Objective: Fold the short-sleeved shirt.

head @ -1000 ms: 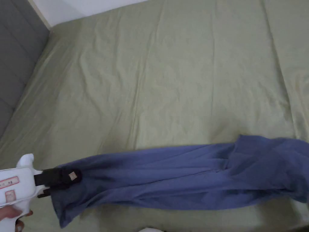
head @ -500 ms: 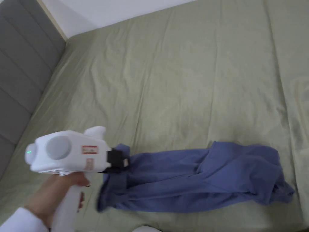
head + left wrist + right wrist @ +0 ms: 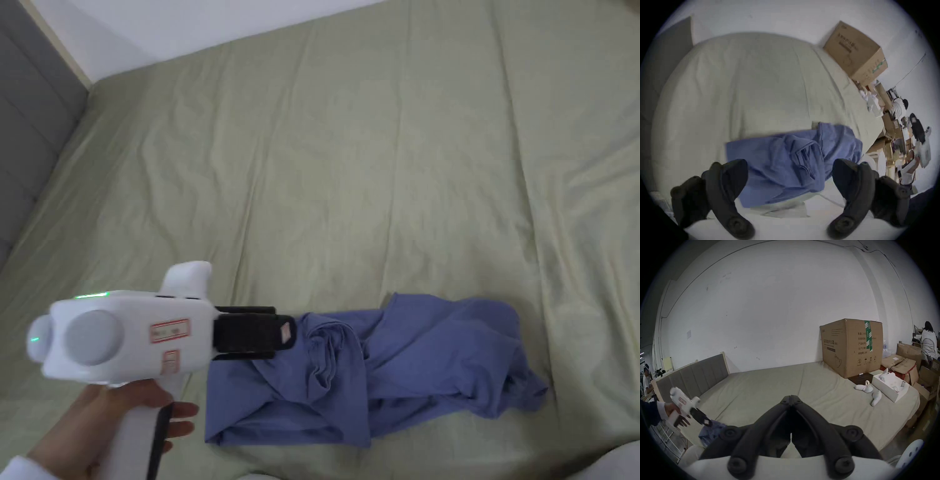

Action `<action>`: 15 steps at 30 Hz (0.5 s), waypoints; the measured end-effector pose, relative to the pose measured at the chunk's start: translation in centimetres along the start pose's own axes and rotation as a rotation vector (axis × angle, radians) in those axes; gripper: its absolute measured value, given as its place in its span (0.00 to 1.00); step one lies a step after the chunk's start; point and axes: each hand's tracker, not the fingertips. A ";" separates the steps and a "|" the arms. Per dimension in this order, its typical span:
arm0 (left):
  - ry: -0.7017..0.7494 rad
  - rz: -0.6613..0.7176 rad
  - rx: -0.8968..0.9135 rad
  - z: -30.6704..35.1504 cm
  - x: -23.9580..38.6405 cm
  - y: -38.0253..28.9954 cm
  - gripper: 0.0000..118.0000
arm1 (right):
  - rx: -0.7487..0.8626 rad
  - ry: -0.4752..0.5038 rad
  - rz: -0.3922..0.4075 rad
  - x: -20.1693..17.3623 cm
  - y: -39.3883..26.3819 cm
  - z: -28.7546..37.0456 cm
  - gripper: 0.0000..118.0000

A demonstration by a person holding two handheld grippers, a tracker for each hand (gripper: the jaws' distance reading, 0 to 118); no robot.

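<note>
At the near edge of the bed [image 3: 375, 156], lying bunched and partly folded over itself: the blue shirt [image 3: 387, 369], its middle gathered into a twisted ridge, one flat flap spread toward the left hand [image 3: 119, 419].

Gripping the white pistol-shaped handle from below, that left hand, fingers curling round the stem, a white cuff showing at the wrist. Pointing level across the bed toward the shirt, the left gripper [image 3: 284, 330]; black jaws standing wide apart in the left gripper view [image 3: 790, 170], the shirt [image 3: 792, 162] lying between and beyond them, nothing pinched. Reaching just over the shirt's left end, seemingly not pressing on it.

Hanging well back from the shirt and aiming over the bed toward the far wall, the right gripper [image 3: 791, 396], its jaws meeting tip to tip on nothing.

Standing at the far corner of the bed, well beyond the shirt, a large cardboard box [image 3: 852, 347] with green tape and printing on its sides. Carrying small red-framed stickers, the left gripper's white body; print too small to make out.

Working among more boxes past the bed's far end, a person [image 3: 929, 340] in white.
</note>
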 end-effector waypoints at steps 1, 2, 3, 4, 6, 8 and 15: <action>0.016 0.002 0.055 1.6 0.0 -0.2 0.95 | 0.003 0.004 -0.001 -0.1 0.1 -0.1 0.00; 0.042 0.008 0.102 3.0 0.1 -0.5 0.92 | 0.004 0.007 -0.002 -0.3 0.1 -0.2 0.00; 0.075 0.015 0.135 4.4 0.8 -1.0 0.79 | 0.008 0.010 -0.004 -0.6 0.2 -0.3 0.00; 0.169 0.027 0.167 5.1 1.1 -1.7 0.32 | 0.011 0.014 -0.005 -0.8 0.2 -0.3 0.00; 0.381 -0.008 0.251 4.5 1.6 -2.9 0.00 | 0.013 0.024 -0.002 -1.3 0.3 -0.3 0.00; 0.448 -0.015 0.193 3.2 0.8 -3.2 0.00 | 0.014 0.032 0.004 -1.7 0.4 -0.3 0.00; 0.399 -0.083 0.081 -5.2 2.4 -3.9 0.00 | -0.002 0.034 0.069 -2.1 0.9 0.0 0.00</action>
